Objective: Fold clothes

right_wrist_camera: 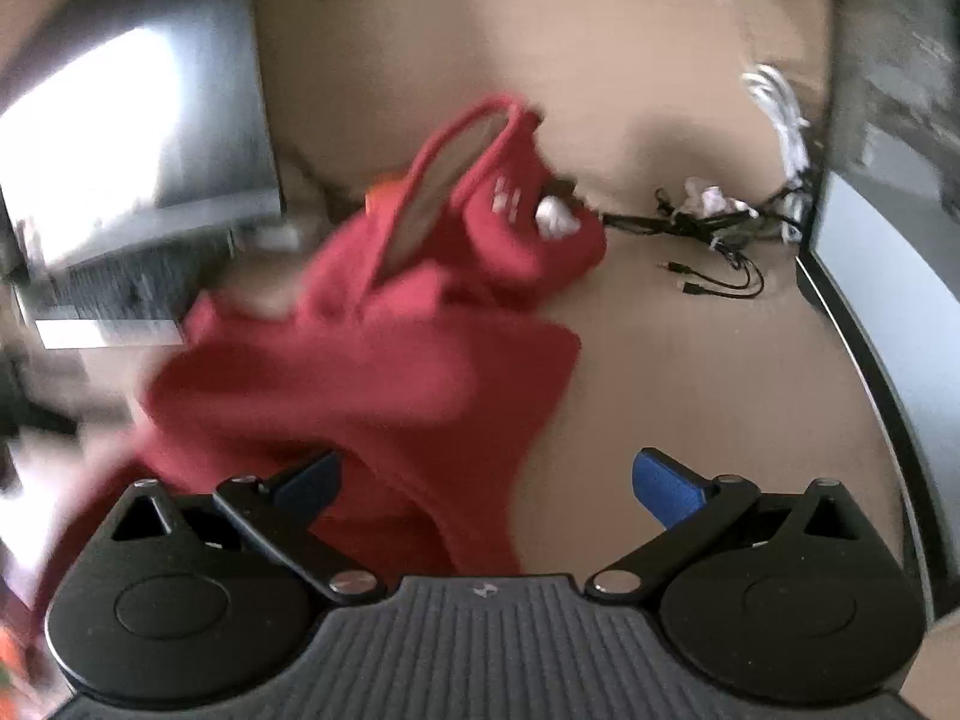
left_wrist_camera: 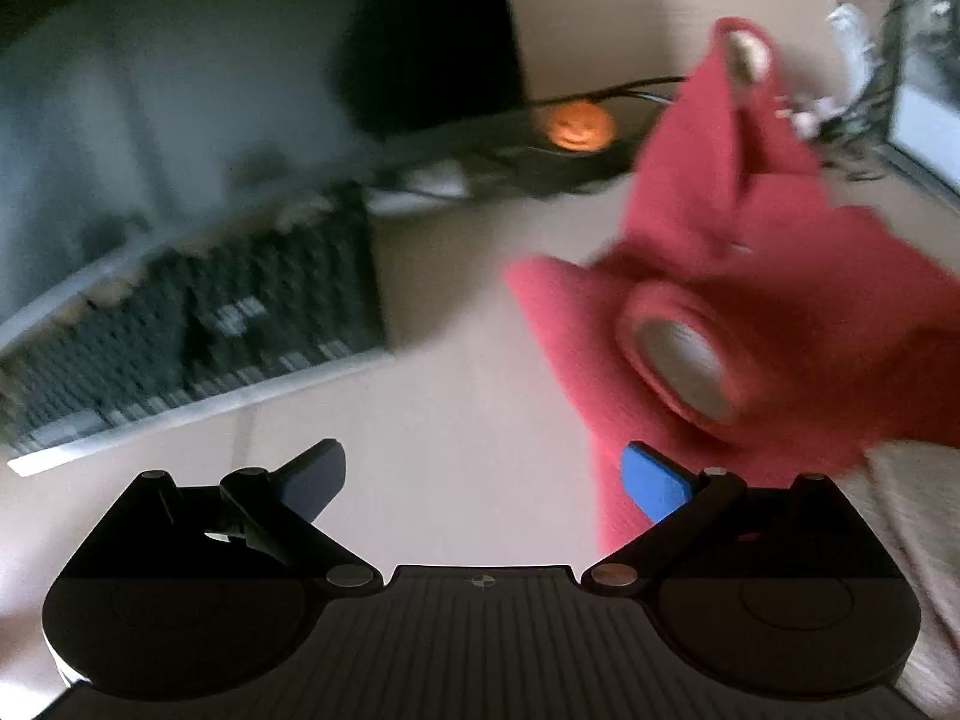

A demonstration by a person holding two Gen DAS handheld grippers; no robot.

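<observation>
Left wrist view: the left gripper is seen with its jaws spread wide and nothing between them; bare beige table shows through the gap. A red garment is bunched up to the right of this gripper, lying crumpled on the table, with a lower fold reaching down to just beside the blue right pad; whether cloth and pad touch cannot be told through the blur. A round opening in the garment, with pale lining inside, is turned toward the camera. A keyboard is seen at the left, tilted in the frame and blurred. A dark monitor stands behind it, and a small orange object with a face on it sits near the monitor's base.

In the right wrist view the right gripper is likewise held wide apart, clamped on nothing. The garment fills the left and middle of this frame, heaped on the table, with a raised opening at its far end. Its near edge is seen between the jaws, close to the dark left pad, while the blue right pad stands over bare table. A tangle of black cables lies beyond the garment at the right, apart from it
</observation>
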